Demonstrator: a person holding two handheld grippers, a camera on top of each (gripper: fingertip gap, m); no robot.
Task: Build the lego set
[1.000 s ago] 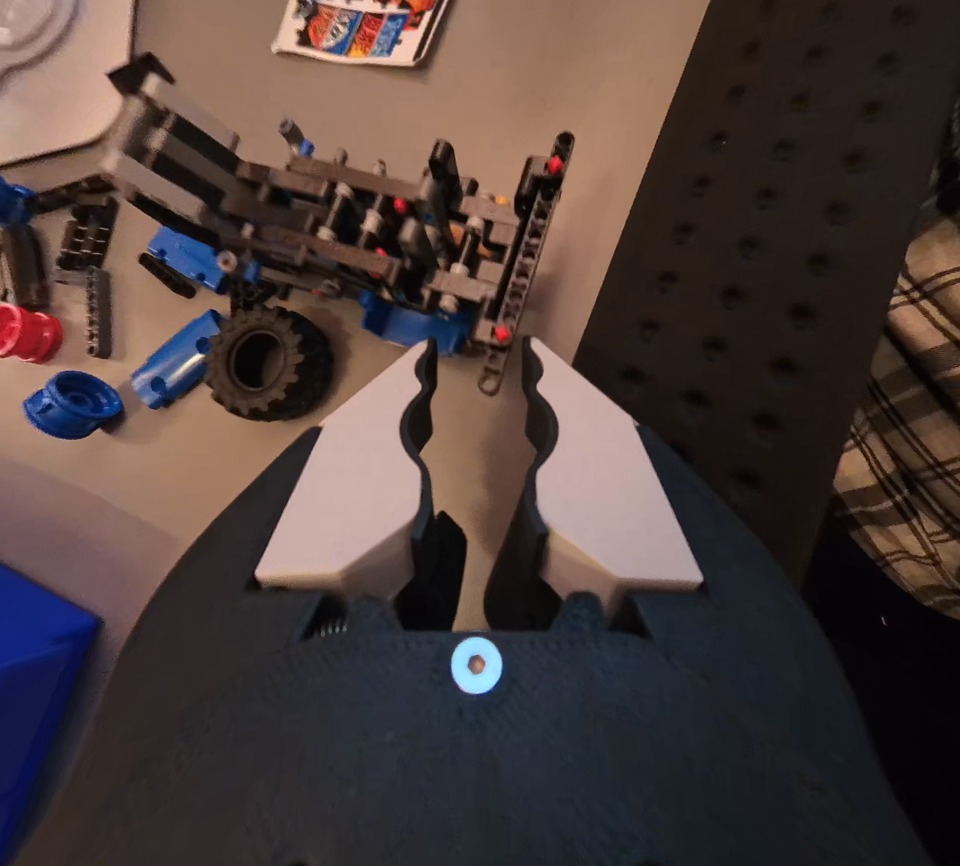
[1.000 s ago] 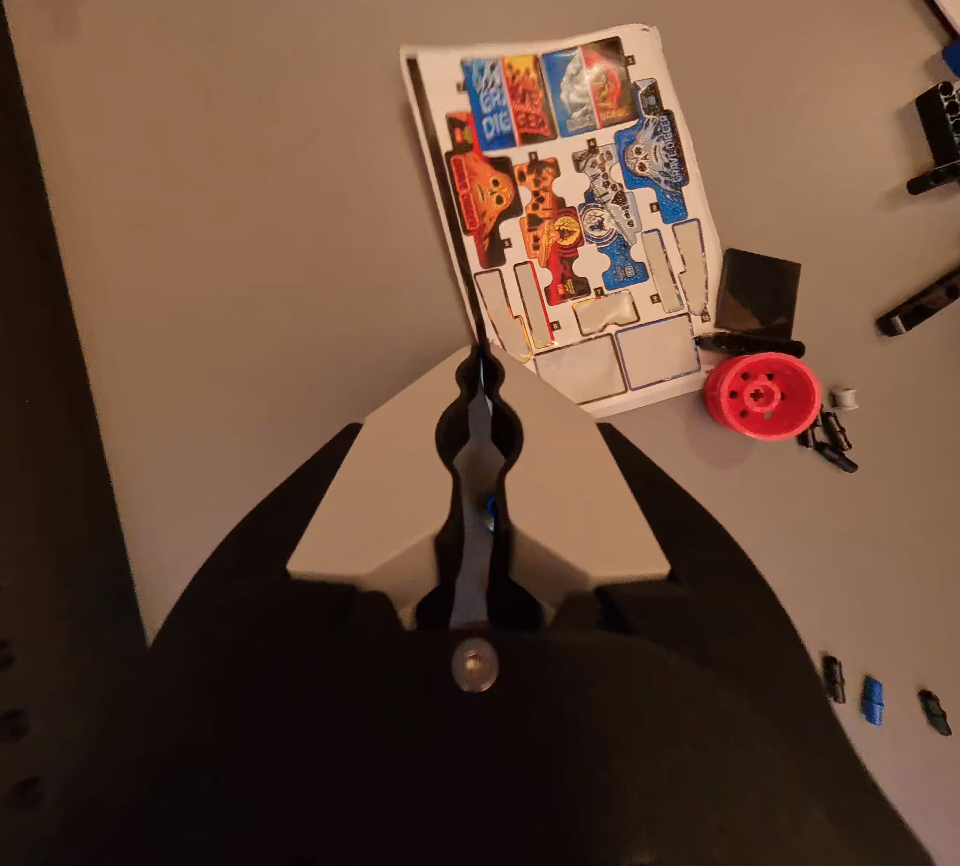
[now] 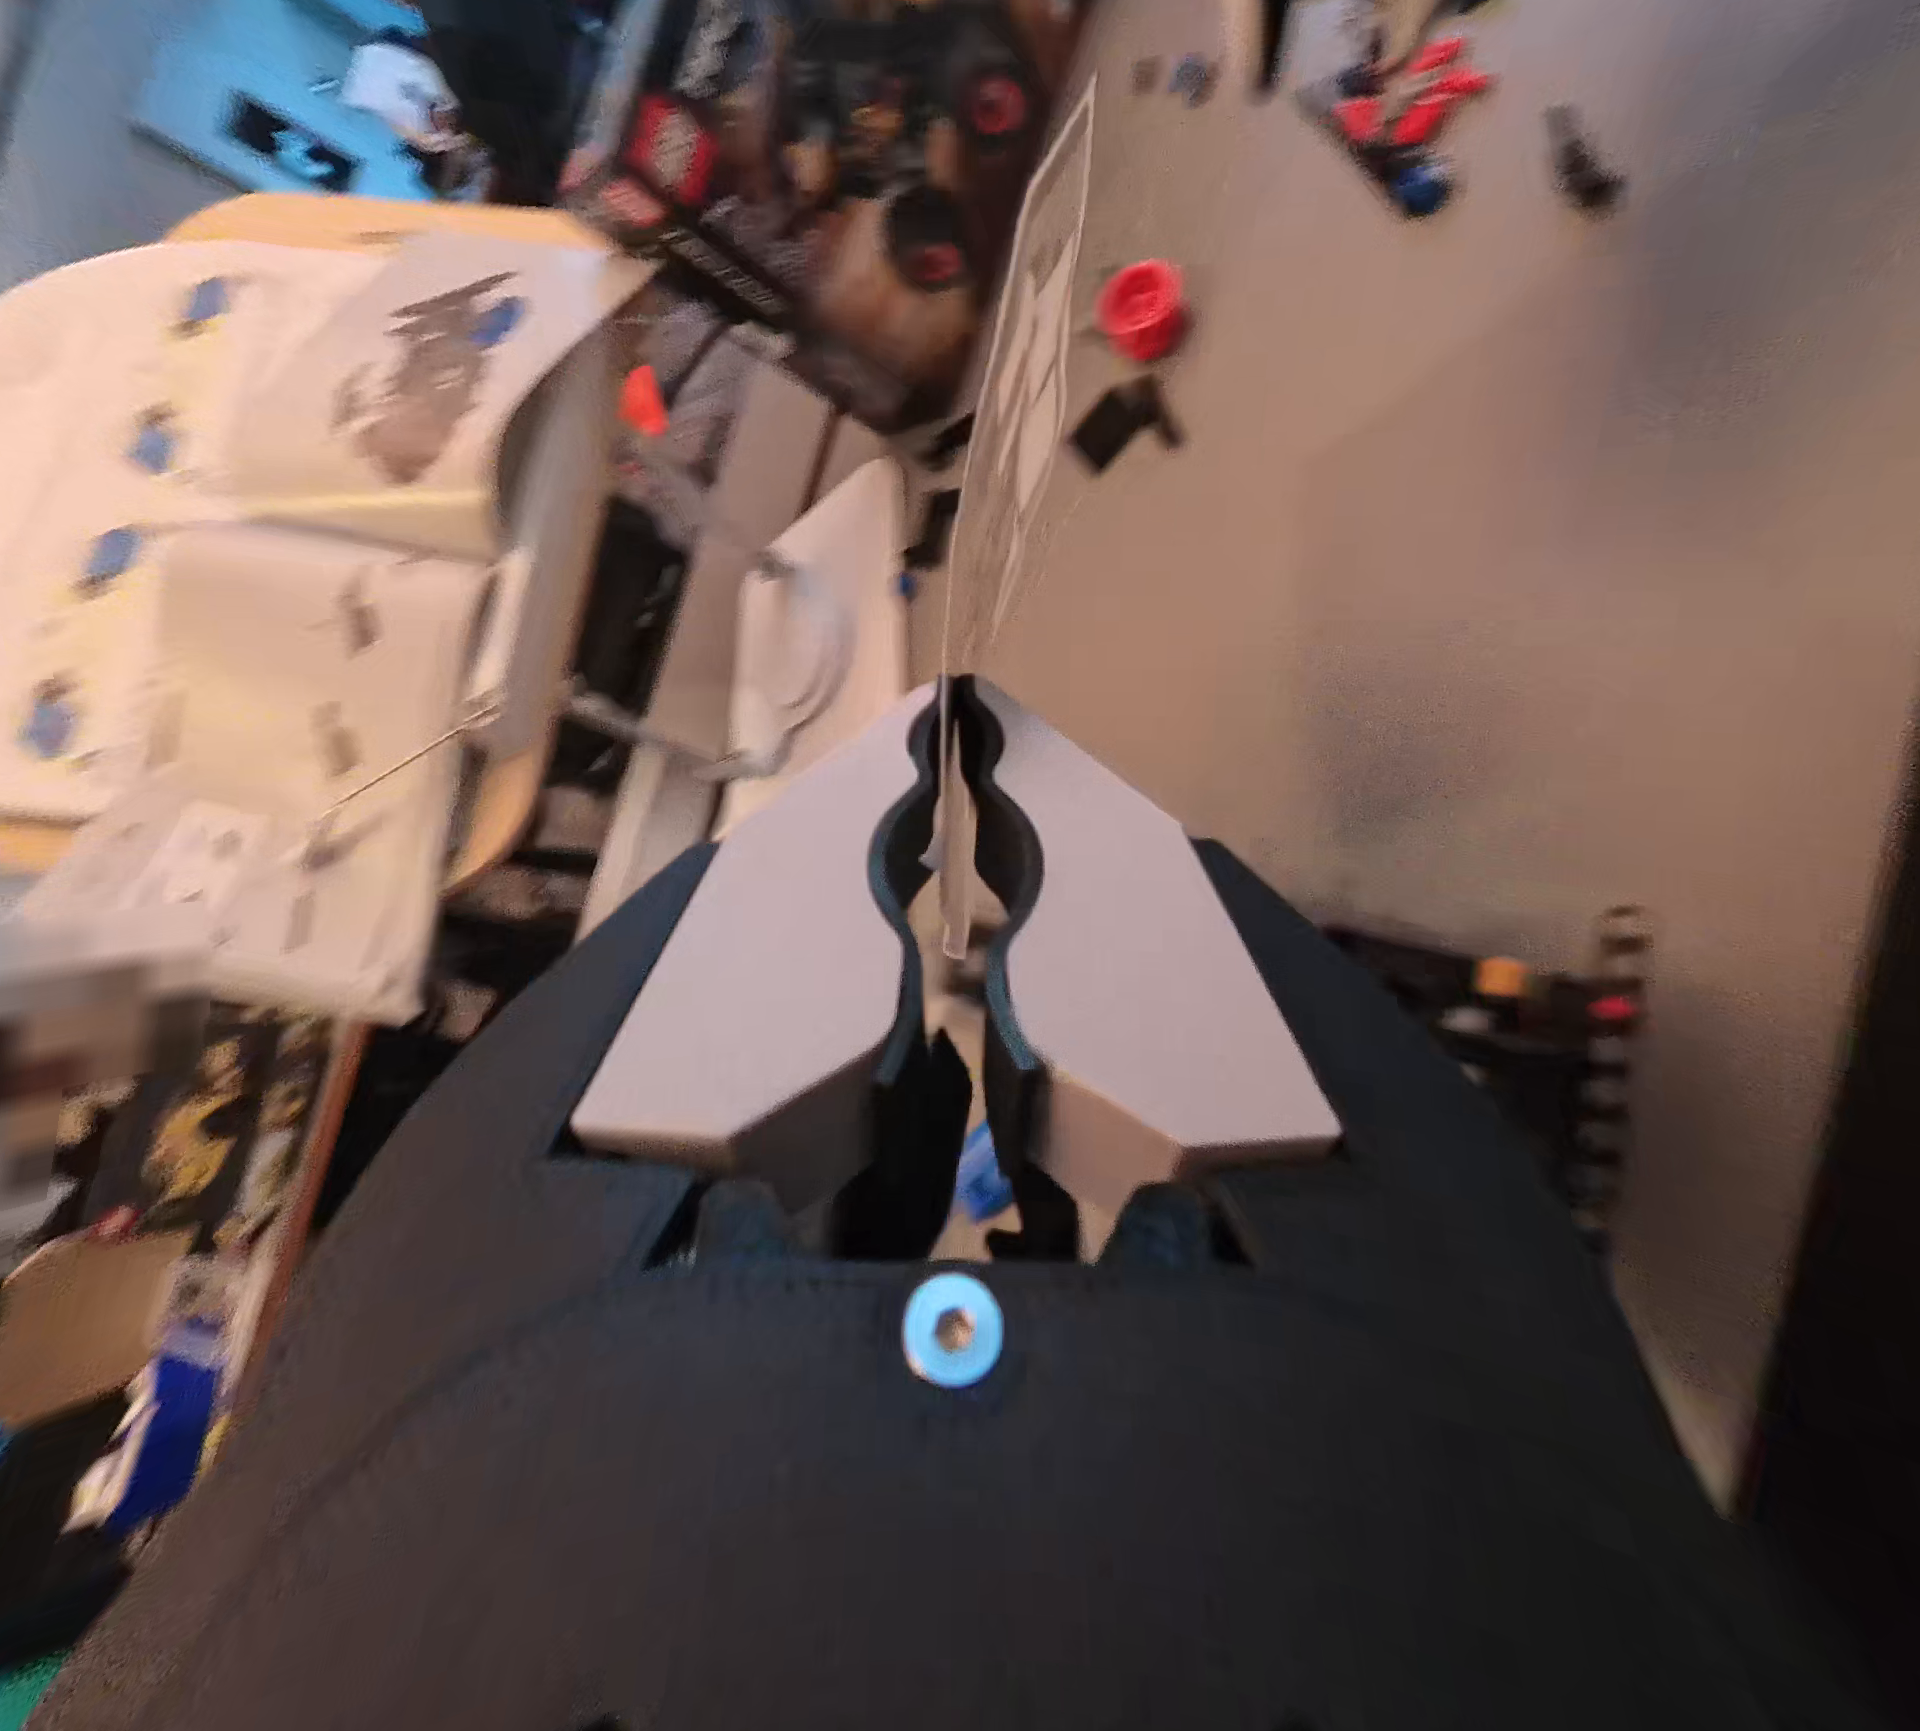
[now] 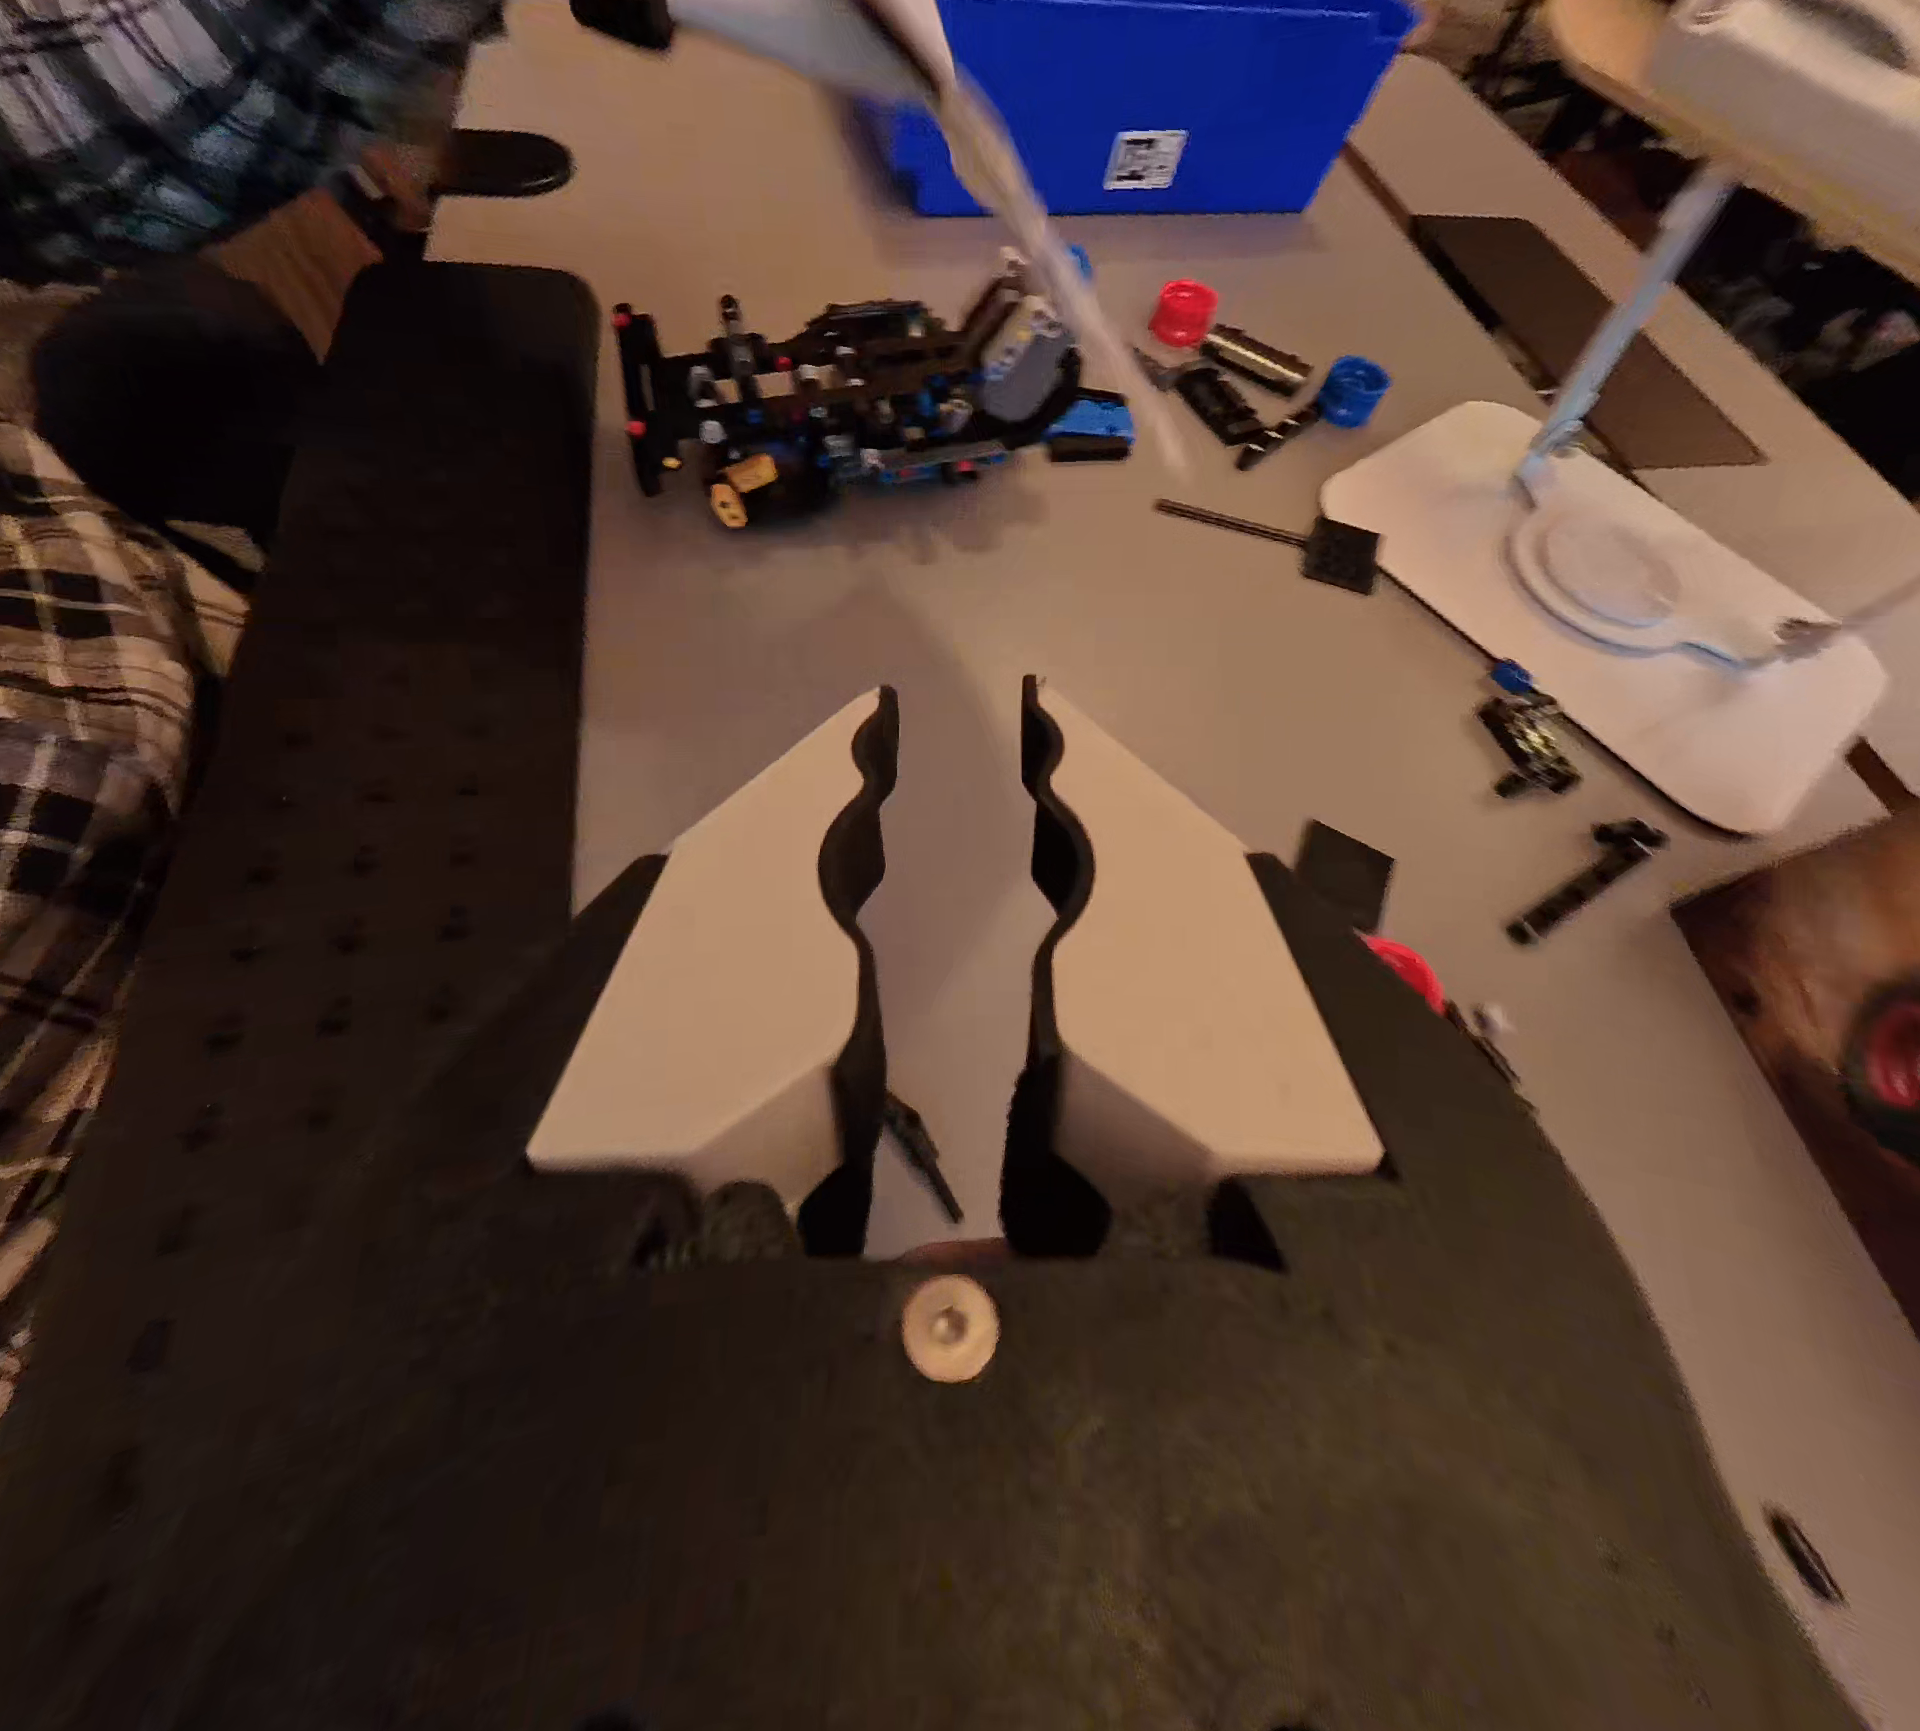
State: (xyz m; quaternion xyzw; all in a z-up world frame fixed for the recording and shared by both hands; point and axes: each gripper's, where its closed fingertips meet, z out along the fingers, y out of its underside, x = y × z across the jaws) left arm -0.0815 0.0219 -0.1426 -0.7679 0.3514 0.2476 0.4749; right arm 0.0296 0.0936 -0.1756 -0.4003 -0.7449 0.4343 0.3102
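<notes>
My left gripper (image 3: 954, 684) is shut on the edge of the sticker sheet (image 3: 1029, 393) and holds it upright above the grey table; I see the sheet edge-on. In the right wrist view the left gripper (image 4: 914, 60) shows at the top, with the sheet (image 4: 1039, 227) hanging down over the model. The part-built black and blue lego vehicle (image 4: 831, 414) stands on the table. My right gripper (image 4: 958, 694) is open and empty, low over the table in front of the vehicle. Both views are blurred.
A blue bin (image 4: 1195, 50) stands behind the vehicle. A red hub (image 4: 1184, 312), a blue hub (image 4: 1354, 390) and loose black parts lie to its right. A white lamp base (image 4: 1558, 642) sits at the right. A black perforated board (image 4: 416, 642) runs along the left. My right fingertips sit around 15 centimetres from my left ones. The blue hub (image 4: 1354, 390) lies some 30 centimetres from my left tips, 35 centimetres from my right tips.
The sticker sheet has passed from my right gripper to my left, which has shut on it and lifted it. My right gripper has opened and swung round to face the vehicle.
</notes>
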